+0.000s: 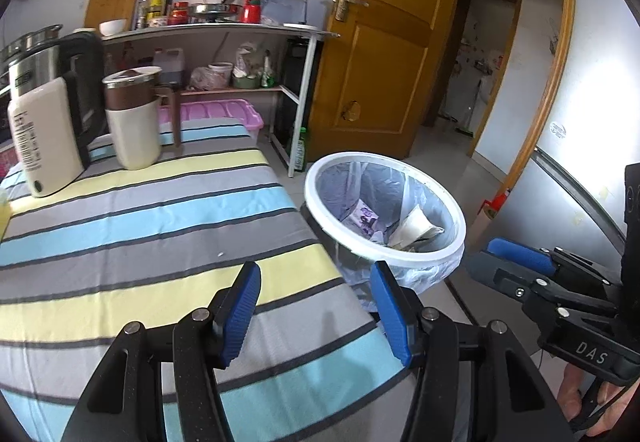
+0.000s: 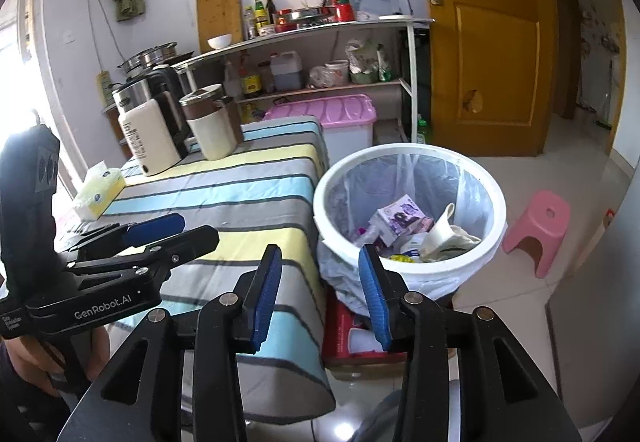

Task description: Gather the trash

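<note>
Trash point(image 2: 404, 230) lies inside the lined white bin point(image 2: 496, 226) beside the striped tabletop point(image 1: 168, 226): crumpled paper and small cartons, light, soft, easily pinched at an edge. Left hand-held gripper point(image 1: 316, 314) and right hand-held gripper point(image 2: 320, 298) both gape empty.

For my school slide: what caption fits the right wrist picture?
Open right gripper empty above the lined white trash bin of paper scraps, beside the striped table.
</note>
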The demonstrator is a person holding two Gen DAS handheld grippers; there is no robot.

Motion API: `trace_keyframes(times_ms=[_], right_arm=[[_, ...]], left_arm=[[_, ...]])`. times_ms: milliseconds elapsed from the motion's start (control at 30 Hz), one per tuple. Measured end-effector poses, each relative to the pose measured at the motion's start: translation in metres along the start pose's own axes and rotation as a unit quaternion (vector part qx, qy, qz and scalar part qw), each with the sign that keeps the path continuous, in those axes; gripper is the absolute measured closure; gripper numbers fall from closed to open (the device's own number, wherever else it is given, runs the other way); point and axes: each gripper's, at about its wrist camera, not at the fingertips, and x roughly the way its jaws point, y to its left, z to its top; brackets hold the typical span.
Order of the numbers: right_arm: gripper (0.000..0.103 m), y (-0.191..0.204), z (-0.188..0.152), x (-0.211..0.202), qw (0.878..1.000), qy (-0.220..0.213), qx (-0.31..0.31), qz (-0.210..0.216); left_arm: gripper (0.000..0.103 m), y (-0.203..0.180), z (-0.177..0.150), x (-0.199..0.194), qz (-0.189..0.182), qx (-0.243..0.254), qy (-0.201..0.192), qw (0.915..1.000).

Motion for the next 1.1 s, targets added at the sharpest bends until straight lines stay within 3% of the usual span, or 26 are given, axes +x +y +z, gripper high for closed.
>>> trace_keyframes(times_ms=[667,1100], right_arm=[[0.061,0.018,-0.021,-0.022,1.000,-0.004,-0.017,0.009],[0.061,0.022,-0.026,-0.026,1.000,-0.006,-0.021,0.003]], left_arm=[[0.046,0.009,-0.031,-0.044,0.047,-0.002,-0.022,0.9986],[0.046,0.008,-0.039,-0.051,0.046,-0.005,-0.020,0.9987]])
